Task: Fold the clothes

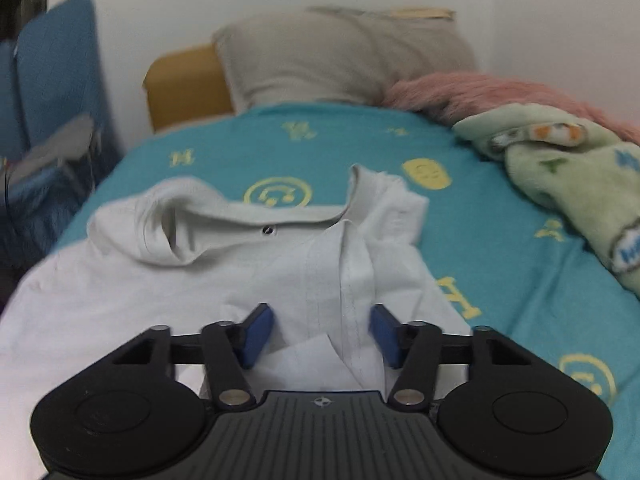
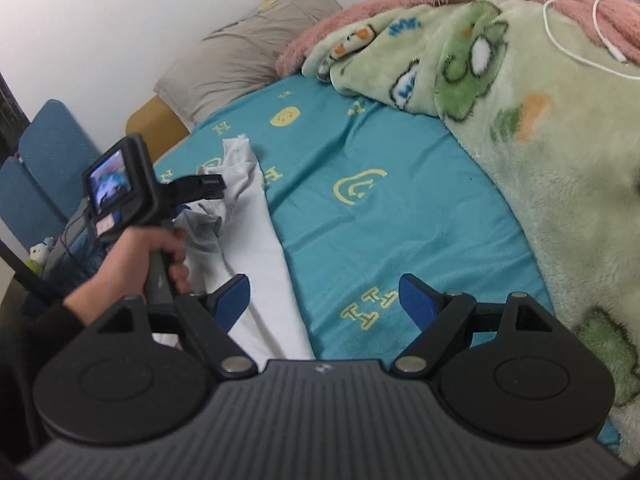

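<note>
Through the left wrist camera we see our left gripper (image 1: 322, 330) with its blue-padded fingers (image 1: 256, 334) spread apart over a white cotton polo shirt (image 1: 240, 272), a raised fold of the placket between them — the pads do not appear to pinch it. The shirt lies collar-away on a teal bedsheet printed with yellow smiley faces (image 1: 480, 208). Beyond it a beige pillow (image 1: 340, 56) leans at the wall, a pink fuzzy blanket (image 1: 480, 88) beside it and a pale green fleece blanket with cartoon patches (image 1: 572, 172) to the right.

Through the right wrist camera we find our right gripper (image 2: 324, 300) wide open above the teal sheet (image 2: 400, 220), its left pad (image 2: 230, 302) over the shirt's (image 2: 256, 252) edge. Our left hand (image 2: 160, 252) grips the other tool's handle over the bunched shirt — its black camera (image 2: 116, 180) faces us. The green blanket (image 2: 540, 140) fills the right, a white cable (image 2: 576, 24) lying on it
</note>
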`<state>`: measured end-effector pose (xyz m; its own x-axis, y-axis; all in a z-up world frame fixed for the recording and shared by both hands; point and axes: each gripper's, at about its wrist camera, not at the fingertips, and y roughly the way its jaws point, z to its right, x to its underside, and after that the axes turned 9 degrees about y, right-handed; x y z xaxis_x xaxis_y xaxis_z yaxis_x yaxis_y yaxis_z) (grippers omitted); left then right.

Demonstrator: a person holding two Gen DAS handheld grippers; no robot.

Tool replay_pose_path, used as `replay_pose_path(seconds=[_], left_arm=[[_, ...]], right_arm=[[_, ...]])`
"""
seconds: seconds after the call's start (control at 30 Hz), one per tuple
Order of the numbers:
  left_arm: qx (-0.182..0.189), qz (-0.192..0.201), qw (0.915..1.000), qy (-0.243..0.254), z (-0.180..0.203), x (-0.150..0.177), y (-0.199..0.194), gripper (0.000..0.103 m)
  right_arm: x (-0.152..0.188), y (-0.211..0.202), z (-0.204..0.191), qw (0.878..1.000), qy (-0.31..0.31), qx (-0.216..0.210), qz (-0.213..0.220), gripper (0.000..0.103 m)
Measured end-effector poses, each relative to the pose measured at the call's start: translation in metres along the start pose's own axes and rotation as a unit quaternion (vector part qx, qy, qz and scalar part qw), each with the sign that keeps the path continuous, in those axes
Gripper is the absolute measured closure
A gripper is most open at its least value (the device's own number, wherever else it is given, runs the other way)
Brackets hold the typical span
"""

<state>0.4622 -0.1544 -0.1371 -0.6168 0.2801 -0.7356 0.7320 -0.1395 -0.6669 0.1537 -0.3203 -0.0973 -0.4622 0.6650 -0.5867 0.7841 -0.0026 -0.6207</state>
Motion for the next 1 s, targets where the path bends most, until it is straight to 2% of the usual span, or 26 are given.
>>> replay_pose_path(seconds=[0.03, 0.07, 0.23, 0.27, 0.33, 0.37, 0.4, 0.43, 0.47, 0.5, 0.6, 0.7, 0.8, 0.9, 1.0], left_arm=[[0.012, 0.0, 0.9998, -0.018, -0.008, -0.001, 0.002, 0.074], [0.025, 0.003, 0.9989, -0.04, -0.018, -0.003, 0.0, 0.096], [0.088, 0.033, 0.9871, -0.129, -0.075, -0.015, -0.018, 0.099], [0.075, 0.037, 0.9874, -0.134, -0.087, -0.018, -0.021, 0.099], [0.018, 0.03, 0.9903, -0.134, -0.106, -0.021, -0.023, 0.098], [-0.016, 0.018, 0.9906, -0.134, -0.114, -0.02, -0.021, 0.095], [-0.037, 0.008, 0.9896, -0.139, -0.122, -0.018, -0.02, 0.088], [-0.045, 0.002, 0.988, -0.147, -0.131, -0.014, -0.021, 0.086], [-0.05, 0.0, 0.9863, -0.157, -0.138, -0.009, -0.025, 0.081], [-0.048, -0.002, 0.9854, -0.163, -0.142, -0.003, -0.032, 0.071], [-0.026, -0.013, 0.9861, -0.164, -0.145, 0.016, -0.063, 0.051], [0.006, -0.008, 0.9878, -0.155, -0.134, 0.042, -0.122, 0.041], [0.01, 0.007, 0.9907, -0.136, -0.114, 0.077, -0.193, 0.034], [0.016, 0.023, 0.9904, -0.136, -0.096, 0.118, -0.261, 0.032], [0.032, 0.027, 0.9878, -0.15, -0.082, 0.161, -0.31, 0.031]], right_arm=[[0.001, 0.001, -0.001, 1.0, -0.002, 0.0, -0.002, 0.02], [0.002, 0.001, -0.002, 1.0, -0.003, 0.0, -0.003, 0.02], [0.006, 0.004, -0.007, 1.0, -0.011, -0.001, -0.011, 0.02], [0.006, 0.003, -0.007, 1.0, -0.012, -0.001, -0.009, 0.02], [0.006, 0.001, -0.008, 1.0, -0.015, -0.001, -0.006, 0.02], [0.006, 0.001, -0.009, 1.0, -0.016, -0.001, -0.004, 0.02], [0.006, 0.0, -0.009, 1.0, -0.02, -0.001, -0.001, 0.02], [0.006, -0.001, -0.01, 1.0, -0.023, -0.001, 0.001, 0.02], [0.006, -0.002, -0.01, 1.0, -0.028, 0.0, 0.005, 0.02], [0.005, -0.002, -0.009, 1.0, -0.03, 0.002, 0.007, 0.02], [0.003, -0.005, -0.008, 1.0, -0.027, -0.008, 0.006, 0.02], [0.002, -0.01, -0.011, 0.999, -0.037, -0.026, 0.008, 0.02], [0.002, -0.02, -0.013, 0.998, -0.045, -0.044, 0.014, 0.02], [0.004, -0.031, -0.015, 0.997, -0.057, -0.054, 0.022, 0.02], [0.009, -0.044, -0.016, 0.995, -0.069, -0.062, 0.026, 0.02]])
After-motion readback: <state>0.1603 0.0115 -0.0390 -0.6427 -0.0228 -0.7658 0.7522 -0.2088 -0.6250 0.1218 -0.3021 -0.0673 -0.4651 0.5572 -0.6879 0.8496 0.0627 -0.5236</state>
